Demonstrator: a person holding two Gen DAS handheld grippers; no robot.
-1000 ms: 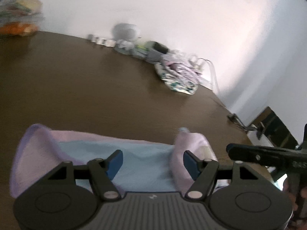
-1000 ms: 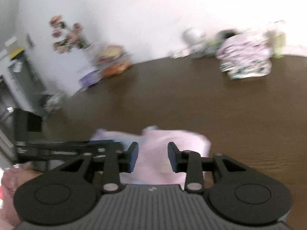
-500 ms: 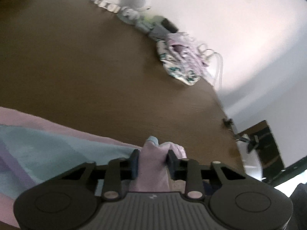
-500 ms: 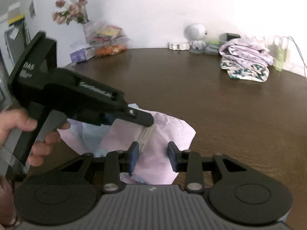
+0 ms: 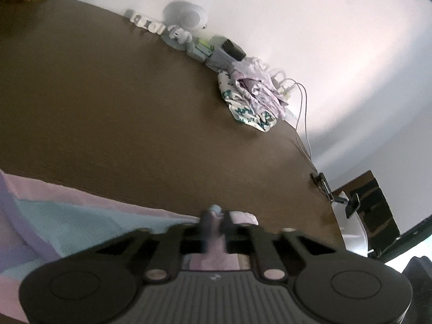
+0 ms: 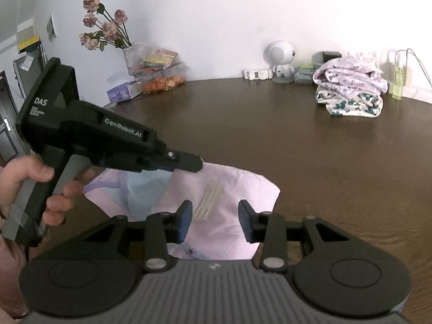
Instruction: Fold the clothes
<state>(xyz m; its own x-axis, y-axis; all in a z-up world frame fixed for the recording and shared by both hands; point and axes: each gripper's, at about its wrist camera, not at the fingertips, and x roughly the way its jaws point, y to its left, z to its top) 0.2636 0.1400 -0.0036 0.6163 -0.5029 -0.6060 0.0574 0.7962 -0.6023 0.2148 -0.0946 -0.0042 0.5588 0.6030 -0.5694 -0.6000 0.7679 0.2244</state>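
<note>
A pink garment (image 6: pixel 229 186) with a light blue panel (image 5: pixel 62 221) lies on the dark wooden table (image 6: pixel 297 148) near its front edge. My left gripper (image 5: pixel 216 216) pinches a raised fold of the pink cloth at the garment's far edge, its jaws closing on it. In the right wrist view the left gripper (image 6: pixel 189 162), held by a hand (image 6: pixel 27 172), reaches in from the left over the garment. My right gripper (image 6: pixel 215 216) hovers over the pink cloth with its jaws opening; nothing is pressed between the pads. A pale strip-like tag (image 6: pixel 209 202) lies on the cloth ahead of them.
A stack of folded patterned clothes (image 6: pixel 351 91) sits at the table's back right. Along the back wall stand a white round figure (image 6: pixel 279 54), small boxes, a green bottle (image 6: pixel 399 81), dried flowers (image 6: pixel 108 32) and bagged snacks (image 6: pixel 159 73). The table edge (image 5: pixel 324 189) runs at the right.
The left gripper moved to the garment's raised pink fold and closed on it. The right gripper sank a little over the pink cloth and stays open.
</note>
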